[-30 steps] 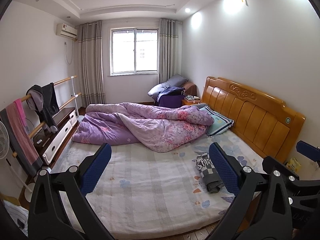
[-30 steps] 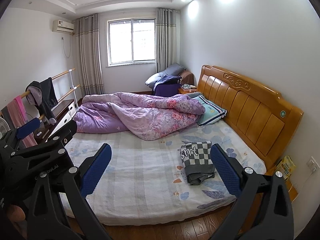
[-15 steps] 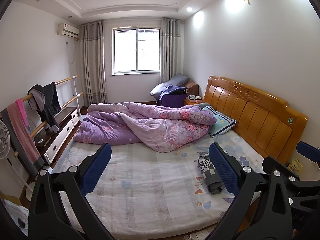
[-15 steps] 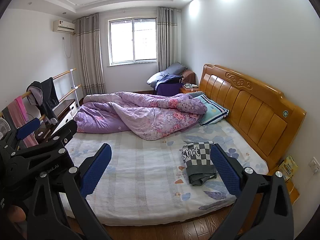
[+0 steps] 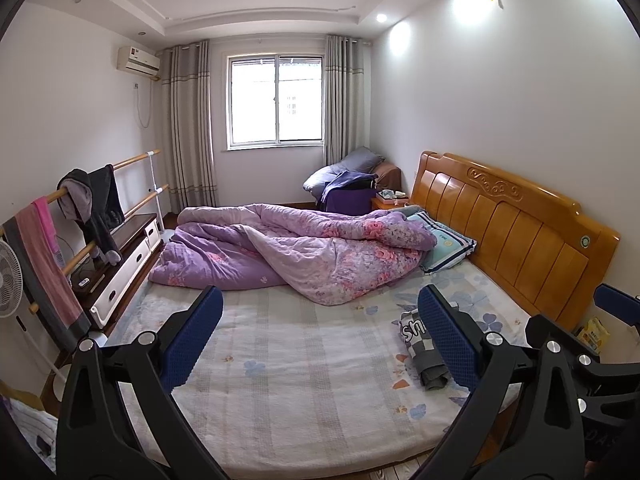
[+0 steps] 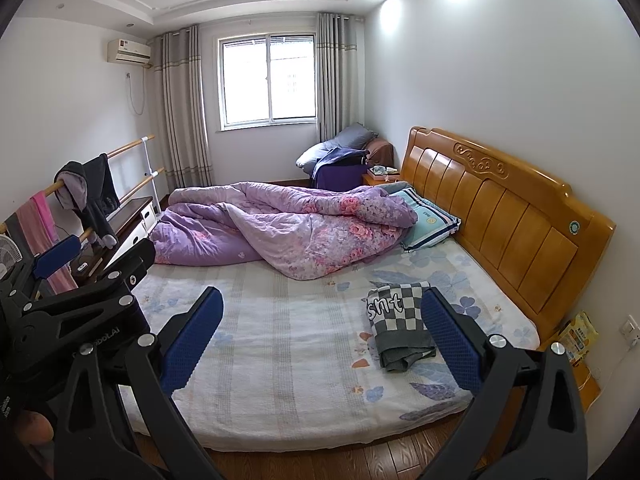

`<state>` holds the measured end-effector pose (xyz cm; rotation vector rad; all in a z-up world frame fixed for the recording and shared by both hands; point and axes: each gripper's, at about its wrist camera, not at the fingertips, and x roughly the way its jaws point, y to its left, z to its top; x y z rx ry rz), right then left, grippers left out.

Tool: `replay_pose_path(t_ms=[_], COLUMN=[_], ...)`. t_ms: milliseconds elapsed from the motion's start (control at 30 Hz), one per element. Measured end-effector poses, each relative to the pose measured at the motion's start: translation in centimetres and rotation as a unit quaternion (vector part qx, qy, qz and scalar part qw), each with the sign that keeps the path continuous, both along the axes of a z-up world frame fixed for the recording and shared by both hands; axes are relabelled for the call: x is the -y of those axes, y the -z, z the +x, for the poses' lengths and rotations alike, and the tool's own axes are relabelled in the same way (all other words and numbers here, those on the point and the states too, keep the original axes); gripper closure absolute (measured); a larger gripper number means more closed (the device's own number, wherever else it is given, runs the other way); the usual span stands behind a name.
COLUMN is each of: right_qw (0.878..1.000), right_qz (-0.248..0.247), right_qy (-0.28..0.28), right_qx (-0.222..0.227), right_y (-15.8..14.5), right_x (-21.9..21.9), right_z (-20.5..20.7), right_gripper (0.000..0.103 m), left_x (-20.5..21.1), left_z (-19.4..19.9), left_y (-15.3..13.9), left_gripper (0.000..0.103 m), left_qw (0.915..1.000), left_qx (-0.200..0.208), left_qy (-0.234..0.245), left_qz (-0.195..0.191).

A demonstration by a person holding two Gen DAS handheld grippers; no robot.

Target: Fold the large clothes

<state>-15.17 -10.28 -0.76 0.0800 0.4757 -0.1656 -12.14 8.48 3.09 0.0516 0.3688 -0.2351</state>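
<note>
A folded grey and white checked garment (image 6: 398, 326) with lettering lies on the bed's right side near the headboard; in the left wrist view the garment (image 5: 418, 344) is partly hidden behind my right finger pad. My left gripper (image 5: 320, 340) is open and empty, held above the near edge of the bed (image 5: 288, 392). My right gripper (image 6: 322, 342) is open and empty, held back from the bed (image 6: 280, 360) over the floor. The left gripper also shows at the left of the right wrist view (image 6: 76, 280).
A crumpled purple floral quilt (image 6: 288, 228) lies across the far half of the bed, with a pillow (image 6: 430, 226) by the wooden headboard (image 6: 500, 216). A rail (image 5: 80, 200) with hung clothes, a low cabinet (image 5: 120, 264) and a fan (image 5: 8, 276) stand left. Wooden floor (image 6: 320, 460) lies below.
Both grippers have drawn back and tilted slightly, so the room sits a little lower in view. The folded garment lies still. Both grippers stay open.
</note>
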Motion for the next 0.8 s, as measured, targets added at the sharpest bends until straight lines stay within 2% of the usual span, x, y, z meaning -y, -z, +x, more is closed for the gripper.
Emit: replay_pose_path(t_ms=[800], right_qw=[1.000], right_qz=[0.006], right_qy=[-0.008], right_qx=[-0.009], right_y=[0.8], right_x=[0.4], right_z=[1.2], right_gripper=[0.008], left_x=[-0.1], left_z=[1.4], left_y=[0.6], left_gripper=[0.005], left_qw=[0.9999], left_qx=[-0.013], left_qy=[-0.004], left_qz=[-0.009])
